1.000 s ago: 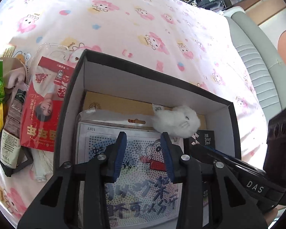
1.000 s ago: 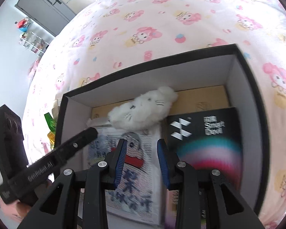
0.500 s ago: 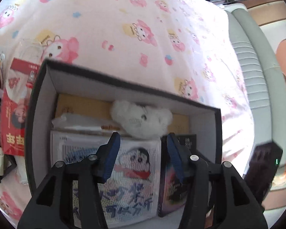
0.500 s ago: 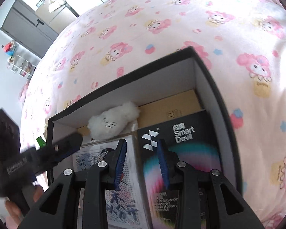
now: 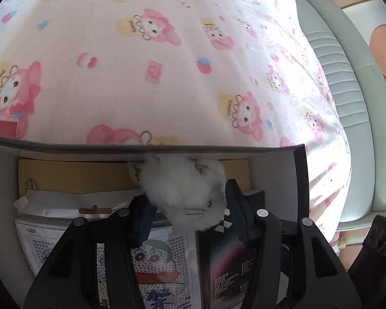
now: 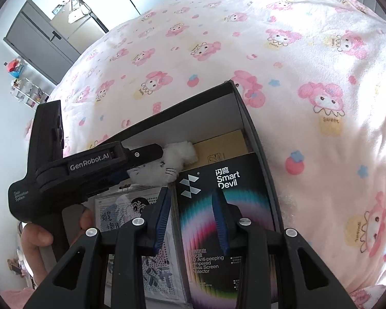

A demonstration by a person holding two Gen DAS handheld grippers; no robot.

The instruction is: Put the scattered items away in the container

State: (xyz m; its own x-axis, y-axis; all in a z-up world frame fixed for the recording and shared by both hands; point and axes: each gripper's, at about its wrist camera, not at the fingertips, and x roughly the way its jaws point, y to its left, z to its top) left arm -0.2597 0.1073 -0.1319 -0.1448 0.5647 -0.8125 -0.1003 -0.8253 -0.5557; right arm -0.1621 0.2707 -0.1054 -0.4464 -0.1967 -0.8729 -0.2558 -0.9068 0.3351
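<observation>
White plush cat (image 5: 185, 193) now between widened left gripper (image 5: 187, 219) jaws, right gripper (image 6: 191, 221) narrow, empty.

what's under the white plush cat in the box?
The white plush cat rests on a tan flat box, a white packet and the black Smart Devil box corner. Anything lower is covered.

red packet (image 5: 1, 128): cut off at the picture's left edge
plush toy (image 5: 185, 193): probably partly behind box wall (image 5: 141, 147)
</observation>
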